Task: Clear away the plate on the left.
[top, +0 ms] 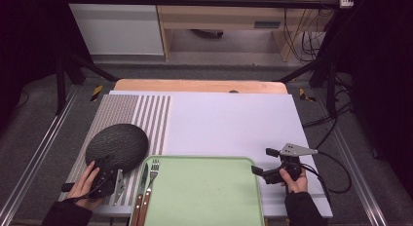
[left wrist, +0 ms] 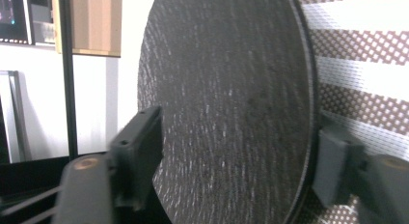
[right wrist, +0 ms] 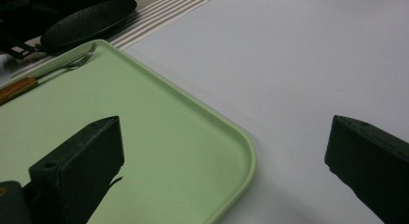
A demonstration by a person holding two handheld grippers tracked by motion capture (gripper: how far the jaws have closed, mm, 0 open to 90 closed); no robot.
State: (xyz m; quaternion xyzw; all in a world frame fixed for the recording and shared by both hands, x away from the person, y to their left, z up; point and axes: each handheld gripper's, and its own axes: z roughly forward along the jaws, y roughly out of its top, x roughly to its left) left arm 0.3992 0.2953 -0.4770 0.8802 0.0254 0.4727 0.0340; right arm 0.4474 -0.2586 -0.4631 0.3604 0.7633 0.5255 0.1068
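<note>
A black textured plate (top: 117,147) lies on the striped placemat (top: 141,109) at the left. My left gripper (top: 104,170) reaches its near edge from below-left. In the left gripper view the plate (left wrist: 231,103) sits between the jaws of my left gripper (left wrist: 236,147), one pad on its top face and the other against its rim. My right gripper (top: 263,161) stands open over the right corner of the green tray (top: 204,159). In the right gripper view that gripper (right wrist: 224,132) has nothing between its fingers, with the tray's rim (right wrist: 241,142) below them.
A fork (top: 153,170) and a wooden-handled knife (top: 144,175) lie side by side on the tray's left edge. A white sheet (top: 234,123) covers the table's middle and right. Black frame legs and cables stand beyond the table.
</note>
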